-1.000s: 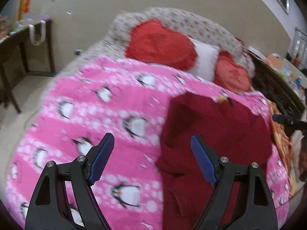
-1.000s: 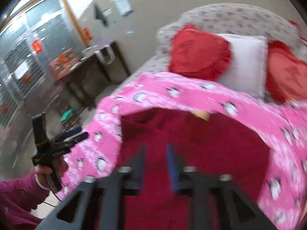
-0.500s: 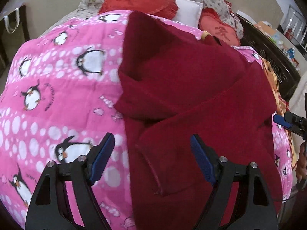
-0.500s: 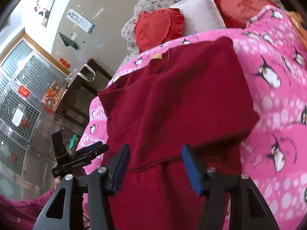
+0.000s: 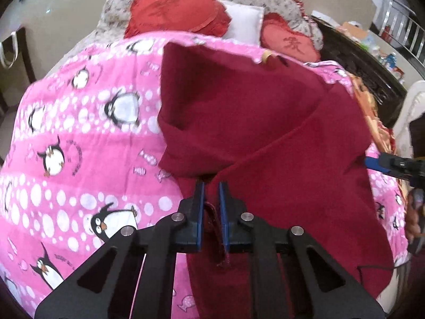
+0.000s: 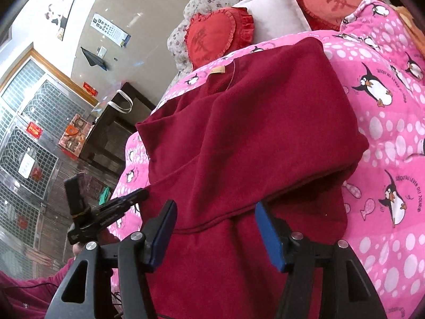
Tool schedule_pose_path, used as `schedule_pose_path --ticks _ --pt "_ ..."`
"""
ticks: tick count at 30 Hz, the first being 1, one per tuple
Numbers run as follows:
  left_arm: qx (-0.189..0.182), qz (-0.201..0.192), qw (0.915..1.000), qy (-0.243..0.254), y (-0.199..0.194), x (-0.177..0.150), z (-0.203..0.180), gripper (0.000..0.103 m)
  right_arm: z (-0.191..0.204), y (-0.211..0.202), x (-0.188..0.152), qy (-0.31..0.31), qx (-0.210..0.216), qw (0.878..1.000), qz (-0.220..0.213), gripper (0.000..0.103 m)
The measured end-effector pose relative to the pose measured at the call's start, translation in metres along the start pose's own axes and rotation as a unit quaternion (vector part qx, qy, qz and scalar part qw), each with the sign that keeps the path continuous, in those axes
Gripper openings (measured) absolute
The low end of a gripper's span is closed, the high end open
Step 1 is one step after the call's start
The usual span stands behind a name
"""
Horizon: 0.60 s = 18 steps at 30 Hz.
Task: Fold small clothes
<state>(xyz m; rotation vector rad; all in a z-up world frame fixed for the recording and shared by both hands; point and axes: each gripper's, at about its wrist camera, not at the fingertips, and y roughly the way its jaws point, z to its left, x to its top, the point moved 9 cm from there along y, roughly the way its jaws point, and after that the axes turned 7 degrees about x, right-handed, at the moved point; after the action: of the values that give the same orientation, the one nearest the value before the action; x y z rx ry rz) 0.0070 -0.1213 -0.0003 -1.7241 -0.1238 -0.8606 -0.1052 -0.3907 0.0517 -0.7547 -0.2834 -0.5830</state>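
A dark red sweater [image 5: 265,122] lies partly folded on a pink penguin blanket [image 5: 74,138]. My left gripper [image 5: 211,186] is shut on a hem edge of the sweater at its near left side. In the right wrist view the sweater [image 6: 252,138] fills the middle, with its tan neck label at the far end. My right gripper [image 6: 215,212] is open, its blue pads on either side of the sweater's lower hem, close above the cloth. The left gripper shows there at the left [image 6: 132,198], and the right gripper's tip shows in the left wrist view [image 5: 372,162].
Two red heart cushions [image 5: 175,13] and a white pillow [image 5: 244,24] lie at the head of the bed. A dark wooden table [image 6: 114,138] stands left of the bed, dark furniture [image 5: 358,61] to its right. A metal grille door [image 6: 24,143] is beyond.
My left gripper has closed from wide open onto the sweater's hem edge. My right gripper has stayed open and moved slightly nearer the cloth.
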Motion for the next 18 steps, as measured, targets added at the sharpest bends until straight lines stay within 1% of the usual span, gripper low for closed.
schedule_pose_path --ticks 3,7,10,12,13,15,17,18 --pt "-0.009 -0.019 0.9995 0.023 -0.013 0.009 -0.01 0.007 -0.002 0.001 0.002 0.006 0.002 1.0 -0.005 0.059" --pt "-0.011 -0.035 0.999 0.027 -0.019 0.027 -0.017 0.006 -0.003 -0.001 0.005 0.007 -0.003 1.0 -0.012 0.059" --pt "-0.014 -0.057 0.9981 0.02 -0.025 0.06 -0.019 0.006 -0.01 -0.007 0.016 0.011 -0.022 0.999 -0.03 0.059" --pt "-0.009 -0.077 0.9969 0.016 -0.033 0.084 -0.016 0.006 -0.015 -0.015 0.03 0.015 -0.034 0.998 -0.049 0.059" --pt "-0.001 -0.092 0.9956 0.016 -0.038 0.1 -0.013 0.006 -0.018 -0.019 0.038 0.015 -0.045 0.997 -0.059 0.059" --pt "0.01 -0.114 0.9934 0.013 -0.044 0.122 -0.008 0.006 -0.024 -0.029 0.059 0.006 -0.081 0.993 -0.085 0.059" --pt "0.012 -0.128 0.9916 0.0 -0.048 0.139 0.0 0.006 -0.03 -0.037 0.078 0.0 -0.11 0.988 -0.106 0.068" --pt "0.011 -0.128 0.9916 -0.004 -0.045 0.143 0.002 0.006 -0.037 -0.041 0.089 0.001 -0.133 0.984 -0.118 0.078"
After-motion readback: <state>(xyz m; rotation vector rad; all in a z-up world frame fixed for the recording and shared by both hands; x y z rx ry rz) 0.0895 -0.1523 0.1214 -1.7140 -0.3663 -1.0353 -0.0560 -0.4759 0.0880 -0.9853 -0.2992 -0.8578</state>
